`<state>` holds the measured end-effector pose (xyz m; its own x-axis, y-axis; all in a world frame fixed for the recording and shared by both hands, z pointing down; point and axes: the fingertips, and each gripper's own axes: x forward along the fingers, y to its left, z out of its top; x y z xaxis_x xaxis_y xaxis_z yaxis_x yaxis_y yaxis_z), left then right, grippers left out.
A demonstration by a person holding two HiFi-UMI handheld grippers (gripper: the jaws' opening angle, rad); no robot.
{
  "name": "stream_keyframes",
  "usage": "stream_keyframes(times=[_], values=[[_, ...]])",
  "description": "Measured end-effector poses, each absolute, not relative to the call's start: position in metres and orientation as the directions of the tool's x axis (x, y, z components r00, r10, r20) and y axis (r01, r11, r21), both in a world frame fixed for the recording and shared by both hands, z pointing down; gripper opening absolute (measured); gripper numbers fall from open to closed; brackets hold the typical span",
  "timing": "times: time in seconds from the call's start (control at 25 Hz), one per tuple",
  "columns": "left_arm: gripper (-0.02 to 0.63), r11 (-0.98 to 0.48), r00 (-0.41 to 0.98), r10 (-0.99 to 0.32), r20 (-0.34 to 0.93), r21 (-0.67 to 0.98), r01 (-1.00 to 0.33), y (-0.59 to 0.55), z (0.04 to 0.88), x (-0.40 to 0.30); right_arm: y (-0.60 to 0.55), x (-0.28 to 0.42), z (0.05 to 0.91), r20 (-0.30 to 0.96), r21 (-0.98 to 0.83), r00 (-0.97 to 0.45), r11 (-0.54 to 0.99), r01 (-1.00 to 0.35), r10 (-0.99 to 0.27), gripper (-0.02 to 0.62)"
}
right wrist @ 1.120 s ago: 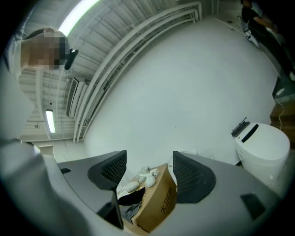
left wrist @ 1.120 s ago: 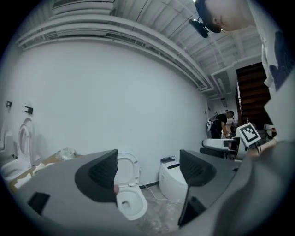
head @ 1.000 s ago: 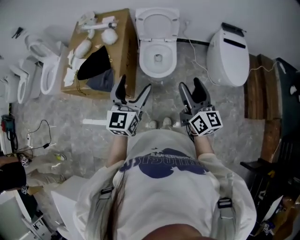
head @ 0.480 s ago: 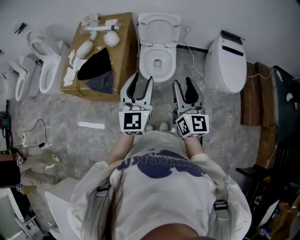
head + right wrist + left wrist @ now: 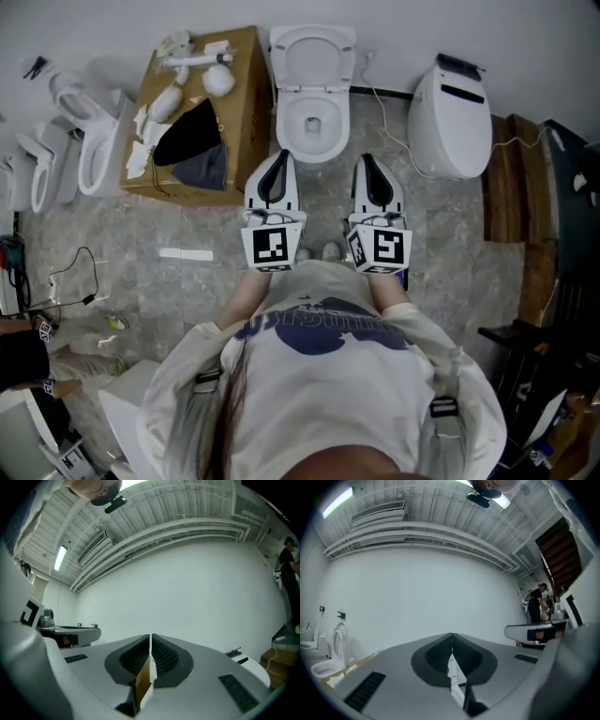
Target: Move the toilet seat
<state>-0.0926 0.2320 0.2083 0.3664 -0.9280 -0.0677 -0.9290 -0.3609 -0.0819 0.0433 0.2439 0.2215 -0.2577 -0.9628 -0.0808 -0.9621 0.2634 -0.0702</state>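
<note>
A white toilet [image 5: 314,112] stands against the far wall in the head view, its seat and lid [image 5: 314,52] tipped up against the wall. My left gripper [image 5: 279,159] and right gripper [image 5: 364,161] hover side by side just in front of the bowl, pointing at it and touching nothing. Both are shut and empty. In the left gripper view the jaws [image 5: 451,639] meet in a thin line against the white wall. The right gripper view shows the same for its jaws [image 5: 150,639].
A second white toilet [image 5: 450,103] with its lid down stands to the right, a cable running to it. A cardboard box [image 5: 192,112] with parts and dark cloth sits left of the bowl. Loose toilet seats [image 5: 94,141] lie at far left. Wooden boards [image 5: 511,178] are at right.
Both grippers' jaws have gone from wide open to shut. Both grippers moved forward toward the bowl and drew closer and parallel.
</note>
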Motion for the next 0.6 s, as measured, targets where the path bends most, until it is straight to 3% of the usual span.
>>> stream_keyframes(times=[0.6], values=[[0.0,-0.358,0.365,-0.925,-0.104,-0.076,-0.93,0.222,0.201,-0.094,0.231,0.038,0.204,-0.118,-0.012,-0.248,0.252,-0.968,-0.961,0.009]])
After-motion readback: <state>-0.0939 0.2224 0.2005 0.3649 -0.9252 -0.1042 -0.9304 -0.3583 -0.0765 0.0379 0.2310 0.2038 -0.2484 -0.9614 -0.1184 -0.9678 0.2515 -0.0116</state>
